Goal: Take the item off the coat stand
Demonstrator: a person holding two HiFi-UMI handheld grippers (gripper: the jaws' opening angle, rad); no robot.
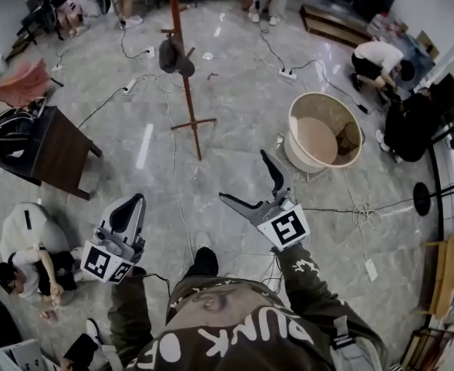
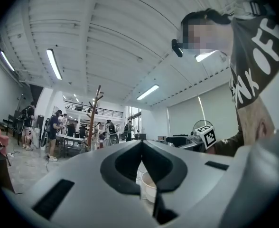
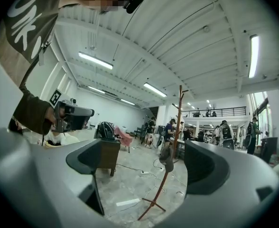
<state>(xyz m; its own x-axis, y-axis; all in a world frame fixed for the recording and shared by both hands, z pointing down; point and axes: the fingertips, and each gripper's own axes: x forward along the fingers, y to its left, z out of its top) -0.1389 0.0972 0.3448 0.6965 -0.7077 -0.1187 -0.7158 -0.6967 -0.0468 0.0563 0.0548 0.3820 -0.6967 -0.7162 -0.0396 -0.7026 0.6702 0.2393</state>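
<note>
A: Right gripper (image 1: 242, 175) is out front, jaws spread wide, nothing but air between them.
B: And the left gripper (image 1: 140, 198)?
A: Lower, on the person's left side, jaws pressed together at the tips, gripping nothing.
B: Where's the item?
A: It's a dark cap (image 1: 174, 55), hanging on a peg of the coat stand (image 1: 188, 103). In the head view it's on the pole's left side, well above the cross-shaped foot. Both grippers are well apart from it. In the right gripper view the cap shows far off, framed in the gap between the open jaws.
B: Room to move?
A: Plenty! Marble floor (image 1: 235, 122) lies open between the person and the stand's foot, and only a thin cable (image 1: 173, 168) trails across it.
B: Edges?
A: To the right, a round beige tub (image 1: 292, 122), its rim well apart from the foot. To the left, a dark table (image 1: 61, 157) with a black bag (image 1: 11, 130) on top, one corner pointing towards the stand with a gap between.
B: Beyond the stand?
A: A white power strip (image 1: 287, 73) with more cable, and a crouching person (image 1: 375, 59) near the far wall.
</note>
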